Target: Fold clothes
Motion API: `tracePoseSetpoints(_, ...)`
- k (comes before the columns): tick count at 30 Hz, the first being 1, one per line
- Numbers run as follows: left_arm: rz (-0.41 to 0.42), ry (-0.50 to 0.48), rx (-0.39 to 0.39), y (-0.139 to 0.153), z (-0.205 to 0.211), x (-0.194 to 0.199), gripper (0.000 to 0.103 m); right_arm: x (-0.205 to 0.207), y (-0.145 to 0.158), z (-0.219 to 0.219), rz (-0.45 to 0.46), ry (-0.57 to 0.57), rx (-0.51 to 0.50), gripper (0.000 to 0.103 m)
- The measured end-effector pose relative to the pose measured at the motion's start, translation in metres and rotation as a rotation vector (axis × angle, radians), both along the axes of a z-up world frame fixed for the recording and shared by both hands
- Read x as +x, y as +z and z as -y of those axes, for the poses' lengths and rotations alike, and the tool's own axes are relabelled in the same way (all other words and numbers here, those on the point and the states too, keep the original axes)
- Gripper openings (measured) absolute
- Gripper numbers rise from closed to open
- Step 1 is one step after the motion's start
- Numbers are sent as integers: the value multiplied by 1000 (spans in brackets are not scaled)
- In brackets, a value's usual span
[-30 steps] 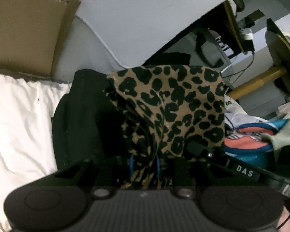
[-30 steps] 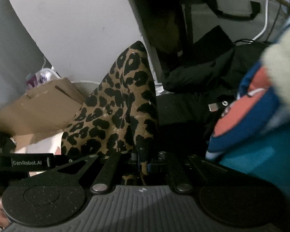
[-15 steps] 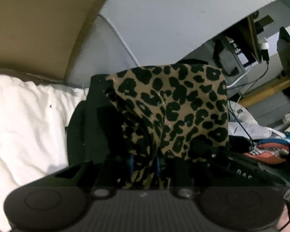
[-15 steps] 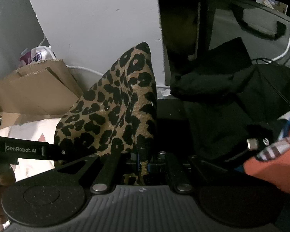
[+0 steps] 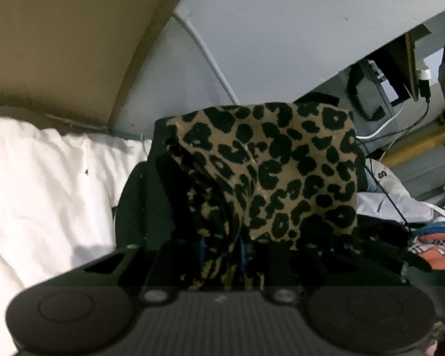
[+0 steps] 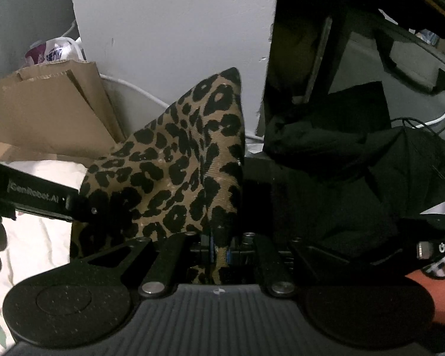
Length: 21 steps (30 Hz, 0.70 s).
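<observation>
Here the leopard cloth [image 5: 281, 178] hangs between both grippers, stretched from one to the other above the white bedding [image 5: 44, 184]. The left gripper [image 5: 221, 249] pinches a bunched edge; the right gripper [image 6: 219, 246] pinches a thin edge. Neither hand is nearer. The cloth looks soft, creased, tan with black spots, a dark garment [image 6: 356, 160] behind.

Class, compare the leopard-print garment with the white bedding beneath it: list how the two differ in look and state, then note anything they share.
1. The leopard-print garment is tan with black spots; the white bedding is plain.
2. The garment is lifted and bunched; the bedding lies spread out, with soft wrinkles.
3. The garment is pinched by the left gripper and the right gripper; neither gripper holds the bedding.

Both are soft cloth.
</observation>
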State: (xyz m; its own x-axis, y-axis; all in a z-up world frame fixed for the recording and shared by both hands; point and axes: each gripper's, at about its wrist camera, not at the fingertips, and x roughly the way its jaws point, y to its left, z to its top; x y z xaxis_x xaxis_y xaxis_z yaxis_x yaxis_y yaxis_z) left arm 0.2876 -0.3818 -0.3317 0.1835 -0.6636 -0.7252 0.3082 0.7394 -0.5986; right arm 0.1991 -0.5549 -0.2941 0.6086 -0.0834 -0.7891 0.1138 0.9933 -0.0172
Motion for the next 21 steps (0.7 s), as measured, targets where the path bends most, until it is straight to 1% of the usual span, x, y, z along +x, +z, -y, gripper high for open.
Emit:
tracePoseSetpoints(4, -7, 6, 2, -4, 1, 5, 22, 7, -3, -1, -5, 2, -19, 6)
tracePoseSetpoints(6, -9, 0, 19, -9, 4, 9, 22, 10, -6, -3, -18, 2, -39, 8)
tracePoseSetpoints(8, -19, 3, 35, -16, 5, 13, 22, 13, -9, -5, -27, -2, -82, 14)
tracePoseSetpoints(9, -28, 10, 38, -20, 4, 16, 22, 13, -10, -6, -25, -13, -114, 16)
tracePoseSetpoints(11, -44, 19, 37, -26, 1, 19, 23, 10, -8, -5, -10, -41, -154, 22)
tracePoseSetpoints(12, -51, 20, 31, -28, 0, 21, 23, 6, -7, -6, -2, -48, -156, 28)
tracePoseSetpoints(14, -54, 20, 32, -30, -2, 21, 24, -1, -5, -6, 14, -57, -154, 29)
tracePoseSetpoints(15, -49, 19, 42, -29, -3, 21, 27, -6, -4, -8, 25, -55, -158, 30)
tracePoseSetpoints(17, -40, 16, 63, -29, -3, 20, 40, -17, -4, -14, 48, -48, -163, 31)
tracePoseSetpoints(18, -32, 21, 83, -28, -4, 20, 48, -23, -4, -16, 58, -47, -160, 31)
tracePoseSetpoints(21, -4, 12, 99, -22, -7, 19, 48, -37, -7, -21, 88, -47, -145, 32)
